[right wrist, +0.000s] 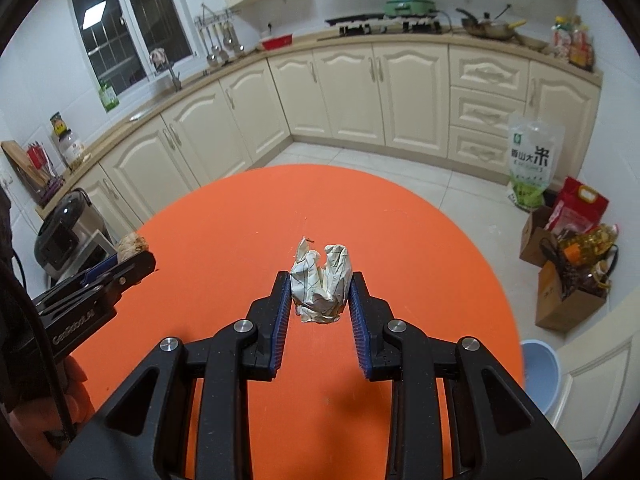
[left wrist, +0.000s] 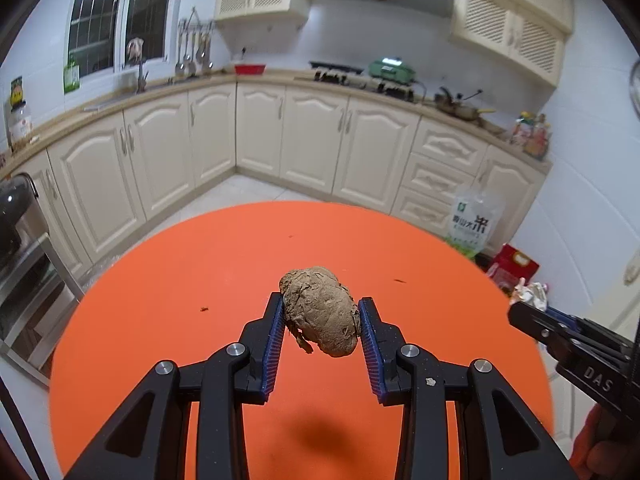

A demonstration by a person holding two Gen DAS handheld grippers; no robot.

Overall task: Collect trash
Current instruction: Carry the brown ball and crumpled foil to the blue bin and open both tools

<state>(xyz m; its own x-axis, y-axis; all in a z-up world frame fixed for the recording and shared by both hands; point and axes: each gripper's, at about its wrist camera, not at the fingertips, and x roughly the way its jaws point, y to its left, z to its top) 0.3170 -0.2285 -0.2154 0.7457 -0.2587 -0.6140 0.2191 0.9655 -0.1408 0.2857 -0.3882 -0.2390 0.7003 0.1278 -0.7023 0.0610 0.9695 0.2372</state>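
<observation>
My left gripper (left wrist: pixel 322 312) is shut on a brown crumpled lump (left wrist: pixel 320 310) and holds it above the round orange table (left wrist: pixel 180 280). My right gripper (right wrist: pixel 320 288) is shut on a crumpled white paper wad (right wrist: pixel 322 280), also lifted above the orange table (right wrist: pixel 420 260). In the left wrist view the right gripper (left wrist: pixel 520 312) shows at the right edge with the white wad (left wrist: pixel 532 294) at its tip. In the right wrist view the left gripper (right wrist: pixel 140 260) shows at the left with the brown lump (right wrist: pixel 132 245) in it.
Small dark crumbs (left wrist: pixel 204 309) lie on the table. A light blue bucket (right wrist: pixel 540 376) stands on the floor right of the table. A rice bag (right wrist: pixel 530 160), cardboard boxes (right wrist: pixel 568 300) and an oil bottle (right wrist: pixel 588 242) sit near the cabinets. A rice cooker (right wrist: pixel 64 232) is at left.
</observation>
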